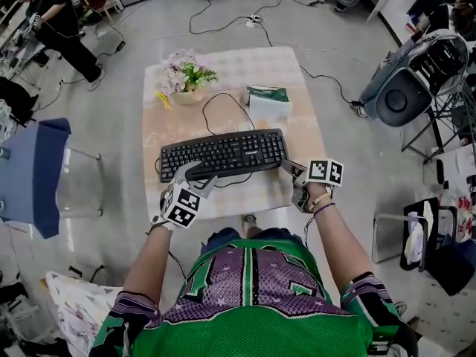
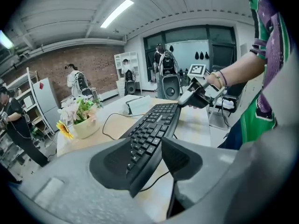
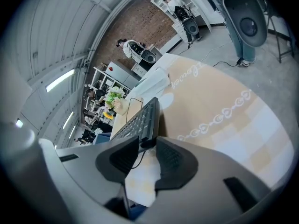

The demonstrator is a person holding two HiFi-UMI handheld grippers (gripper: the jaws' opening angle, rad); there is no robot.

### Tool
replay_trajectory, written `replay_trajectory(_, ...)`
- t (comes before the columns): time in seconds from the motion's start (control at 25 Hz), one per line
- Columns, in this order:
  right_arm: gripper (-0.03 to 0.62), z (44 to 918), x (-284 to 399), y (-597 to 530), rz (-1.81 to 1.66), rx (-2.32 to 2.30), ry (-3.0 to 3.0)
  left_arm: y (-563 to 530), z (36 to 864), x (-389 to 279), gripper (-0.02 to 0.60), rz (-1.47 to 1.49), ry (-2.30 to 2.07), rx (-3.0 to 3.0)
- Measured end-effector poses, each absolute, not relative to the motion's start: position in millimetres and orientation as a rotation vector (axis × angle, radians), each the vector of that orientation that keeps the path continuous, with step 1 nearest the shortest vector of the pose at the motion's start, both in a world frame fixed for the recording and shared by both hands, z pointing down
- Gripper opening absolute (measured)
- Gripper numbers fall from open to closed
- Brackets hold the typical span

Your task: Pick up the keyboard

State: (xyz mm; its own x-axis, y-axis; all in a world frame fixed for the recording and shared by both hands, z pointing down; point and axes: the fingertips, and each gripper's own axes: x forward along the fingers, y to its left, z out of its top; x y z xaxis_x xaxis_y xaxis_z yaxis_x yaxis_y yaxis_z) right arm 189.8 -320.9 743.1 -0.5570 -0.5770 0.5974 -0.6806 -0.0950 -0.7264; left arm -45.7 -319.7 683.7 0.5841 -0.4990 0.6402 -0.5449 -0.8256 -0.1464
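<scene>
The keyboard (image 1: 223, 155) runs lengthwise between both grippers: the right gripper (image 1: 288, 168) clamps its right end, the left gripper (image 1: 196, 172) straddles its left end, jaws apart.

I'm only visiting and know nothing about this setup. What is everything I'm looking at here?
table: one, beige checked cloth, middle of the floor
keyboard: one, black, across the table's near half
flower pot: one, pale with pink and yellow flowers, table's far left
box: one, white with a green top, behind the keyboard's right end
chair: one, blue, left of the table
speaker: one, grey, on the floor to the right
bystander: one in the head view, dressed in black, far left corner
left gripper: one, grey with a marker cube, jaws open around the keyboard's left end
right gripper: one, same build, jaws closed on the keyboard's right end
</scene>
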Motion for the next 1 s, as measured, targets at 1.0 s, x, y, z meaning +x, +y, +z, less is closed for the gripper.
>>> replay_trajectory(1.0, 0.109, 722, 187, -325, 1.802, 1.45, -2.059, -331, 745, -55, 0.235, 1.642, -0.773, 2.804)
